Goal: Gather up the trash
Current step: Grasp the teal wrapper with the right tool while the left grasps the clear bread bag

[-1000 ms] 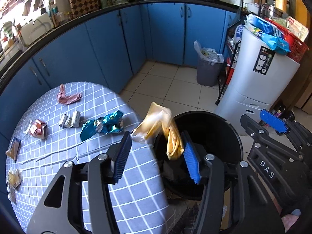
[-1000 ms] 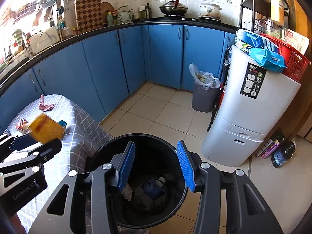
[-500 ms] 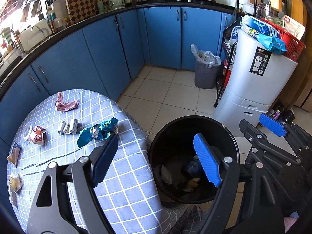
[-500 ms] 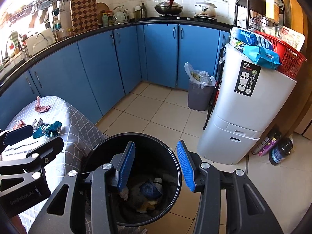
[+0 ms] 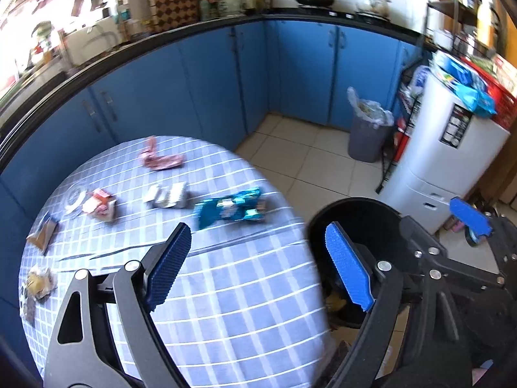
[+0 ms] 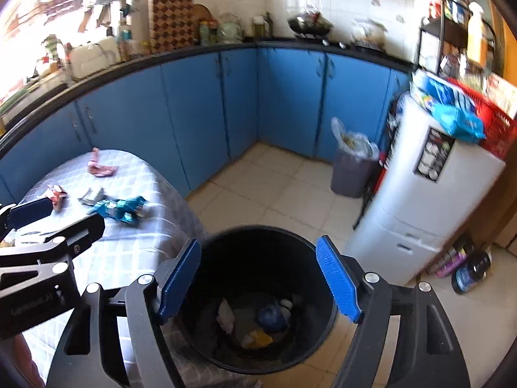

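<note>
My left gripper (image 5: 255, 258) is open and empty above the table's near right edge, beside the black bin (image 5: 355, 207). My right gripper (image 6: 258, 274) is open and empty above the black bin (image 6: 226, 242), which holds a yellow wrapper (image 6: 258, 339) and other trash. On the checked tablecloth (image 5: 226, 307) lie a teal wrapper (image 5: 231, 210), a white wrapper (image 5: 168, 195), a pink wrapper (image 5: 160, 160), a red and white wrapper (image 5: 100, 205) and several more at the left edge. The teal wrapper (image 6: 121, 208) also shows in the right wrist view.
Blue cabinets (image 5: 226, 80) run along the back. A grey lined bin (image 5: 368, 132) stands on the tiled floor. A white appliance (image 6: 420, 210) with a red basket (image 6: 494, 123) stands to the right, with bottles (image 6: 468, 268) at its foot.
My left gripper let go of the yellow wrapper, which fell into the black bin, and has swung left over the table. My right gripper has opened wider above the bin.
</note>
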Demonstrator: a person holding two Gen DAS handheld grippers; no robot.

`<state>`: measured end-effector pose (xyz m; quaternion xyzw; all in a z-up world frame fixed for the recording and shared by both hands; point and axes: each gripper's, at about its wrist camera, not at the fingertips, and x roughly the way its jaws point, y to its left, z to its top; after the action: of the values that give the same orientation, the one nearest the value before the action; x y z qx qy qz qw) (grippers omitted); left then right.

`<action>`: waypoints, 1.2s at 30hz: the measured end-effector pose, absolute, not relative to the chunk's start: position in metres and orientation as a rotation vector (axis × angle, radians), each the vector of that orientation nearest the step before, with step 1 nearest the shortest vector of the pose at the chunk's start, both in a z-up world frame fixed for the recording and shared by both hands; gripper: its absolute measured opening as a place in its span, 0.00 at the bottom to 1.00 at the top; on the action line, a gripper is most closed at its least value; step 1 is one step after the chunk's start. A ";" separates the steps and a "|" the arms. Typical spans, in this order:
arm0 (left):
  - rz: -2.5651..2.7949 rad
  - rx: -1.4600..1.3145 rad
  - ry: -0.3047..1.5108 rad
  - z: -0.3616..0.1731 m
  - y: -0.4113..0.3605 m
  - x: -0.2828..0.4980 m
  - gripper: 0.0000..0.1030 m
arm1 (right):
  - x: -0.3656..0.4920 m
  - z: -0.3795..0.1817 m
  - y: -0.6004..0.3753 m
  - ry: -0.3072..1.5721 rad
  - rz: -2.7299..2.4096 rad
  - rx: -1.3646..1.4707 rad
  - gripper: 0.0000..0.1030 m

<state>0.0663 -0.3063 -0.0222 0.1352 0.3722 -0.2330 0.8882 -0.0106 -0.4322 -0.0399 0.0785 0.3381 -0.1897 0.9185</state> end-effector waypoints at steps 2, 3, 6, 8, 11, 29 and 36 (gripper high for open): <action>-0.439 0.255 0.781 -0.023 -0.283 0.075 0.83 | -0.001 -0.038 -0.416 0.705 -0.355 0.132 0.71; -0.422 0.242 0.786 -0.024 -0.272 0.079 0.83 | 0.004 -0.039 -0.408 0.713 -0.335 0.121 0.74; -0.348 0.214 0.783 -0.025 -0.236 0.091 0.83 | 0.020 -0.040 -0.382 0.714 -0.263 0.101 0.79; -0.295 0.197 0.780 -0.027 -0.210 0.099 0.83 | 0.031 -0.042 -0.364 0.704 -0.170 0.102 0.80; -0.216 0.172 0.782 -0.030 -0.170 0.112 0.83 | 0.052 -0.049 -0.341 0.716 -0.099 0.130 0.83; 0.137 -0.052 0.886 -0.082 0.026 0.181 0.83 | 0.170 -0.096 -0.311 0.935 -0.237 0.074 0.83; 0.119 -0.067 0.929 -0.097 0.029 0.193 0.83 | 0.179 -0.105 -0.307 0.947 -0.239 0.062 0.83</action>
<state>0.1931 0.0292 -0.0973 -0.0322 0.4476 0.0573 0.8918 0.1791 -0.3069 -0.1051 0.0299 0.4546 -0.1150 0.8827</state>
